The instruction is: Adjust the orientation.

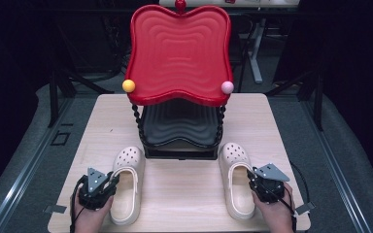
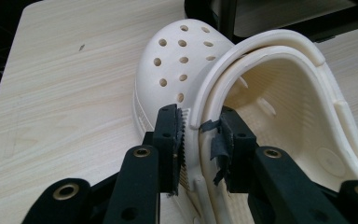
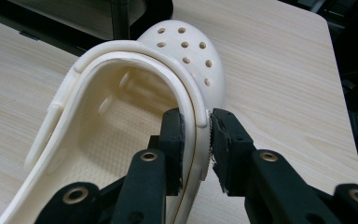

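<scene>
Left tongs [image 1: 110,178] low near the person's body, jaws angled inward, pressed together on something. Right tongs [image 1: 250,175] mirrored, jaws likewise clamped. Both hands [image 1: 88,216] underneath.

Light wooden table [image 1: 184,187] bears two cream clogs, left clog [image 1: 126,184] and right clog [image 1: 237,179], with a black-and-red tiered rack [image 1: 179,121] behind.
</scene>
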### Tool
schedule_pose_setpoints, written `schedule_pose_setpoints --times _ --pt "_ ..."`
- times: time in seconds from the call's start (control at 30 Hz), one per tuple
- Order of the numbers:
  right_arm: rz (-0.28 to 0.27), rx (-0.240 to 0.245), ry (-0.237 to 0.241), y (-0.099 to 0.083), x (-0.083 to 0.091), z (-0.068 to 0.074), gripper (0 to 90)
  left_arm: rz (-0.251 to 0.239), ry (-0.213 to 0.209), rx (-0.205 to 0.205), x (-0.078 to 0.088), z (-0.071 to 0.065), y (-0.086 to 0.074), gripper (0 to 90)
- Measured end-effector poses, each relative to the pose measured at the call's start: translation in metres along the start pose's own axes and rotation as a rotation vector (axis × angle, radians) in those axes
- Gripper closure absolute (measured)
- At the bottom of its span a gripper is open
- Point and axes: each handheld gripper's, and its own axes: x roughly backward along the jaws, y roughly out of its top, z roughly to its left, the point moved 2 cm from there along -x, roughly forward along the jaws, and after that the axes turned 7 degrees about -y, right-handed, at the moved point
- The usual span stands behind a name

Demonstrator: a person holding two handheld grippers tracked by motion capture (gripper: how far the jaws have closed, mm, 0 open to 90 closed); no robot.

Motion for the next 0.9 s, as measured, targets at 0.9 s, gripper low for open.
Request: schedule_pose_setpoints --times 0.9 --pt "0.01 -0.097 0.051 0.005 0.023 -0.001 76.9 -0.016 -0.038 0.057 0.016 0.009 0.001 76.0"
